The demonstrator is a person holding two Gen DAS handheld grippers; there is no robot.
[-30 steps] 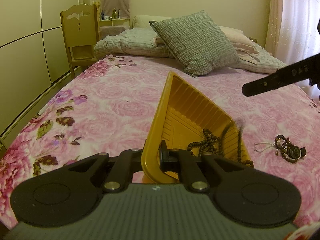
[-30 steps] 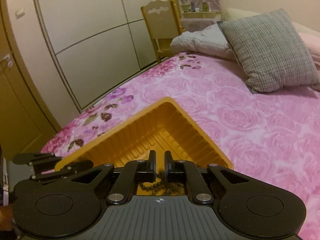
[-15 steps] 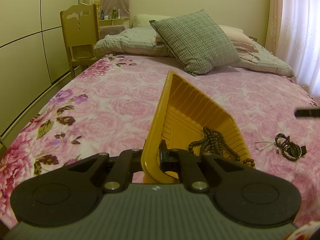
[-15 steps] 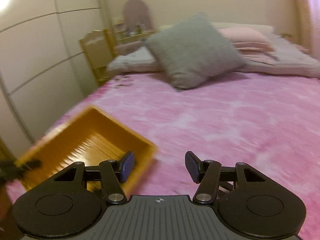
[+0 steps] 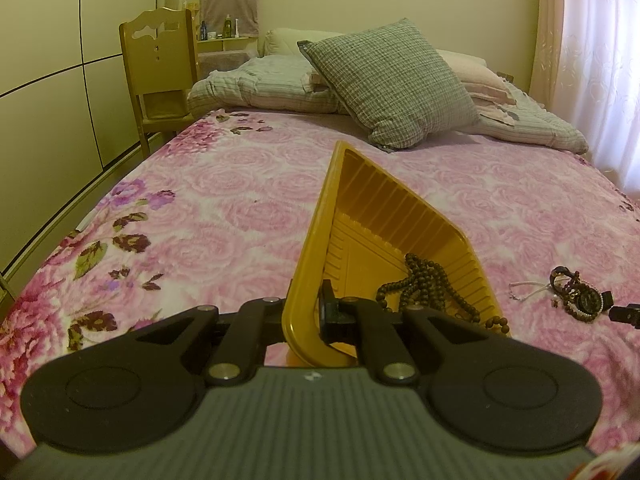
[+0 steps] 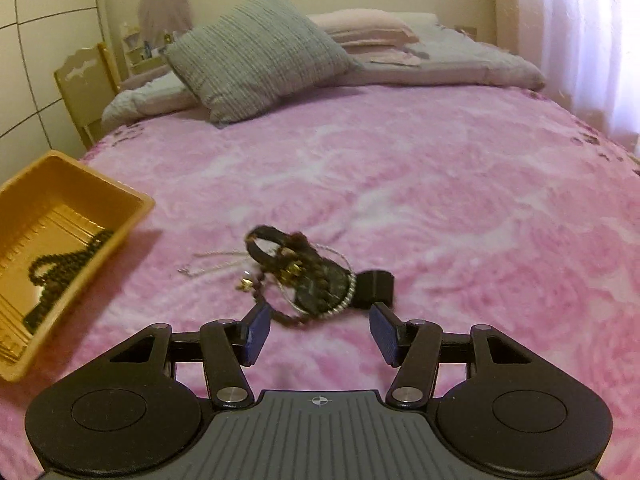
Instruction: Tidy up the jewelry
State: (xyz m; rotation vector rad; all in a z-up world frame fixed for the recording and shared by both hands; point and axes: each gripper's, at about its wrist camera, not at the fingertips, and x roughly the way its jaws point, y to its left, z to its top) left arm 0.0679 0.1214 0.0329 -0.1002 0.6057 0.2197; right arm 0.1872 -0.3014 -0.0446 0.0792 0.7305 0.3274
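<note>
Pink rose-print bedspread (image 6: 440,184) covered the bed, w/ a grey checked pillow (image 5: 392,84) at its far end. Landmark: the orange plastic tray (image 5: 320,240), sitting on the bedspread.

Left gripper (image 5: 310,316) had its jaws clamped on the tray's near rim, propping the tray at a tilt. A brown bead necklace (image 5: 428,284) lay inside the tray, bunched toward its near corner, a few beads spilling over the rim.

Just right of the tray, apart from it, sat the jewelry pile (image 6: 304,276) on the bedspread: black strap loop, dark bead bracelets, a watch-like piece w/ pale-studded edge, thin silvery chain trailing toward the tray. Right gripper (image 6: 318,332) hovered just short of the pile, jaws apart w/ nothing between them, having just been opening.

Handling, as I judged it: light stuff, limp & tangled, so one strand prob drags others along. Thin chain is slippery & snag-prone, poor grip point. Bedspread is soft, so pressing down sinks pieces in. Best hold looked like the thick bead-and-watch bunch at the pile's near side; stiffer & bulkier. Grip gently, as clasps & elastic may be fragile.
</note>
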